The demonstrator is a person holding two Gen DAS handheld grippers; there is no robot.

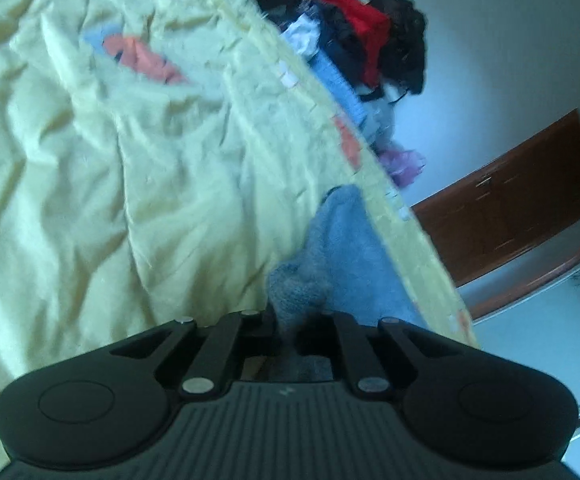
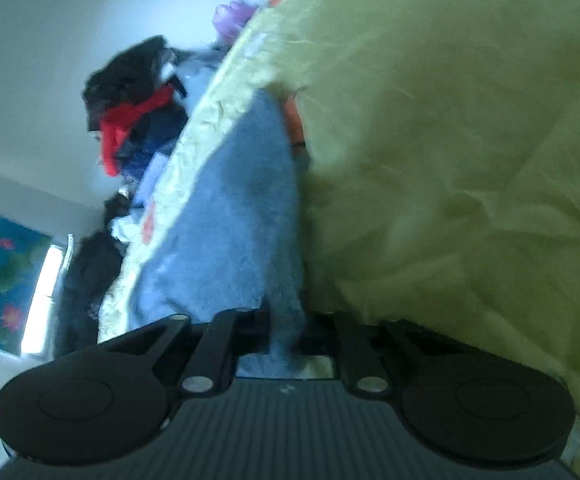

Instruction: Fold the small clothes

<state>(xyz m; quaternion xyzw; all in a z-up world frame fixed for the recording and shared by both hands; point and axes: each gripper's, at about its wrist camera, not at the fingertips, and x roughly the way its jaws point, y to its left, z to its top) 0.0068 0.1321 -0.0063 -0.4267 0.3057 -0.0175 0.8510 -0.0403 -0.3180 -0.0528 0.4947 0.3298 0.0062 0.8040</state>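
Note:
A fuzzy light-blue small garment [image 1: 342,256] lies on a pale yellow bedspread [image 1: 89,160] near its edge. My left gripper [image 1: 294,320] is shut on one end of this garment. In the right wrist view the same blue garment [image 2: 233,208] stretches away from my right gripper [image 2: 285,332], which is shut on its near end. The fingertips of both grippers are hidden in the fabric. The yellow bedspread [image 2: 450,160] bulges up on the right side of the right wrist view.
A pile of clothes, black, red [image 1: 354,12], white and blue, lies at the bed's far edge; it also shows in the right wrist view [image 2: 133,116]. A purple item [image 1: 406,160] sits by the edge. A brown wooden cabinet [image 1: 510,208] stands against the white wall.

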